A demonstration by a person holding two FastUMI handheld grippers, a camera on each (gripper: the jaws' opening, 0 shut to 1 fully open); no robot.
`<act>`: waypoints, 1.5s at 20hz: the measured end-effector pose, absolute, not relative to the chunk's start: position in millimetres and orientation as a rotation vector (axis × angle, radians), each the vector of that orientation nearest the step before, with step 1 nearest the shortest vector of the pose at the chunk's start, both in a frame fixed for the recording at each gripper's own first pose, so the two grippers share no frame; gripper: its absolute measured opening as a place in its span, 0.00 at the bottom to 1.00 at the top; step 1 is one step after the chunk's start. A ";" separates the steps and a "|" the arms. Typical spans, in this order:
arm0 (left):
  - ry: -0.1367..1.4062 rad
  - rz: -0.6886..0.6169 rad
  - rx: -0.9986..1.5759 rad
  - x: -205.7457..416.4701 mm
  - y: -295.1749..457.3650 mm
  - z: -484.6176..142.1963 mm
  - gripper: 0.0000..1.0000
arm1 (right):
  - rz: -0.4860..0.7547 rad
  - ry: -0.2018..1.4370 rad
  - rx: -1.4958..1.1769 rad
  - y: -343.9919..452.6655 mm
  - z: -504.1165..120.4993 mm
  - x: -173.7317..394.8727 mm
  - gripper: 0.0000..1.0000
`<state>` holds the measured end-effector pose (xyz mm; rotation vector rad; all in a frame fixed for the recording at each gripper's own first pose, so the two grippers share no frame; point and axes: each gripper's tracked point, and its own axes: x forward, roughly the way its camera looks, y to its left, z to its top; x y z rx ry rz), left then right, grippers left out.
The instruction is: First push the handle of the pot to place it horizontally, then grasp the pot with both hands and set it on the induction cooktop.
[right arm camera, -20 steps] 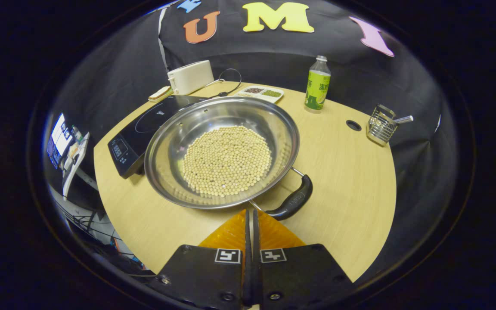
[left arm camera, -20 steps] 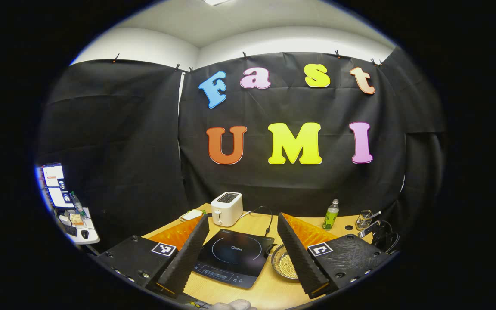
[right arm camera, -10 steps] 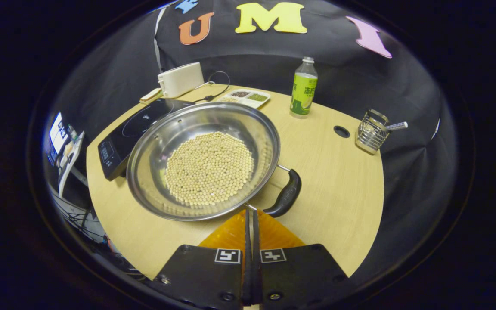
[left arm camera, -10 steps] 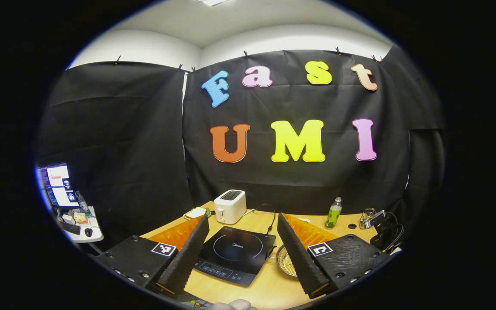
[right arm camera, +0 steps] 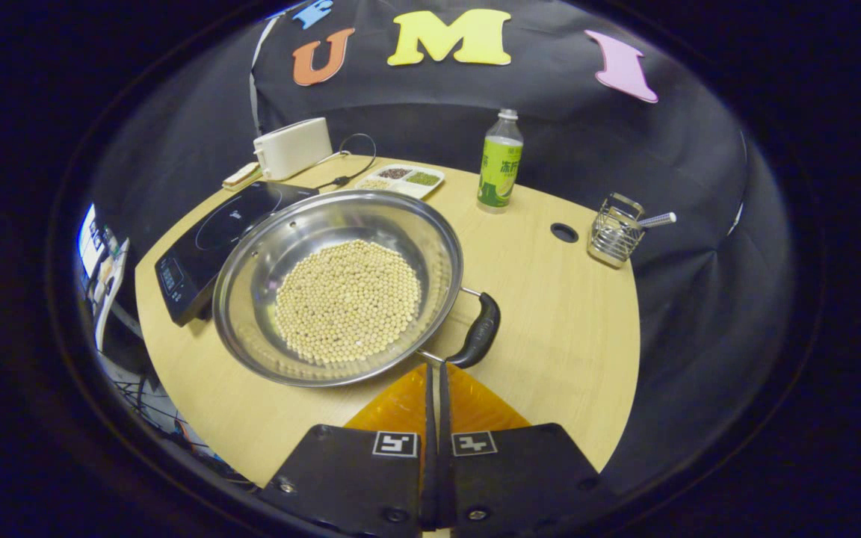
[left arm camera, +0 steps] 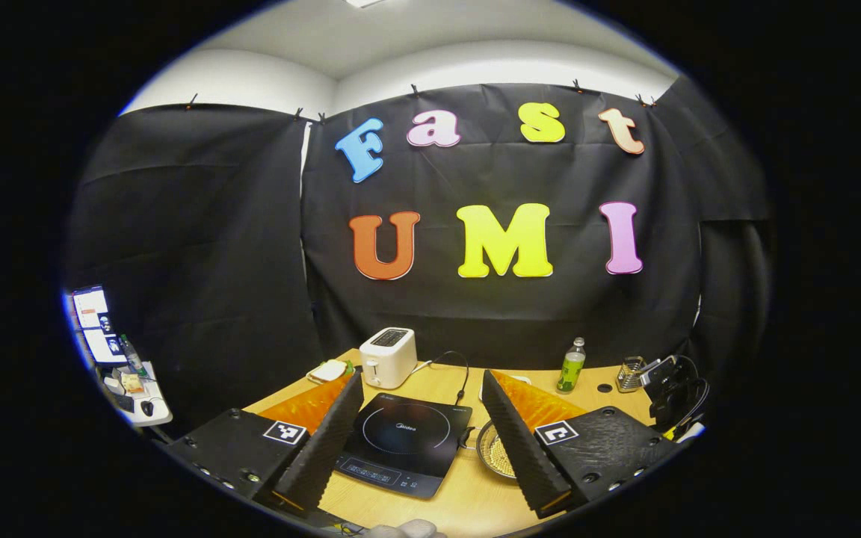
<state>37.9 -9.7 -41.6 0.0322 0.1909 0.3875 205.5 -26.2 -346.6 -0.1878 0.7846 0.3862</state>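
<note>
Both tongs unchanged, left (left arm camera: 421,437) spread, right (right arm camera: 436,373) closed empty; pot handle (right arm camera: 480,338) swung leftward.

Pot (right arm camera: 337,288) now sitting lower and further left in the right gripper view than a second back, with the handle (right arm camera: 478,338) swung from a lower-right slant to nearly upright at right of centre. Closed tips of the right gripper (right arm camera: 435,366) now right at the handle's lower end, maybe touching, hard to tell. Bottle (right arm camera: 498,161) slid left too. In the left gripper view, cooktop (left arm camera: 402,442) and toaster (left arm camera: 388,357) nudged slightly left and up.
</note>
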 end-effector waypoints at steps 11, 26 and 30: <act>0.184 0.090 0.018 52.3 -17.5 -57.7 0.95 | 0.128 0.678 -0.057 -56.5 -289.8 122.3 0.14; 0.346 -0.026 -0.006 55.1 -5.4 -165.4 0.95 | 0.072 0.665 0.069 -14.6 -296.0 71.5 0.94; 0.434 -0.034 -0.014 95.2 -18.3 -216.9 0.96 | 0.121 0.703 0.071 -8.3 -311.2 124.0 0.94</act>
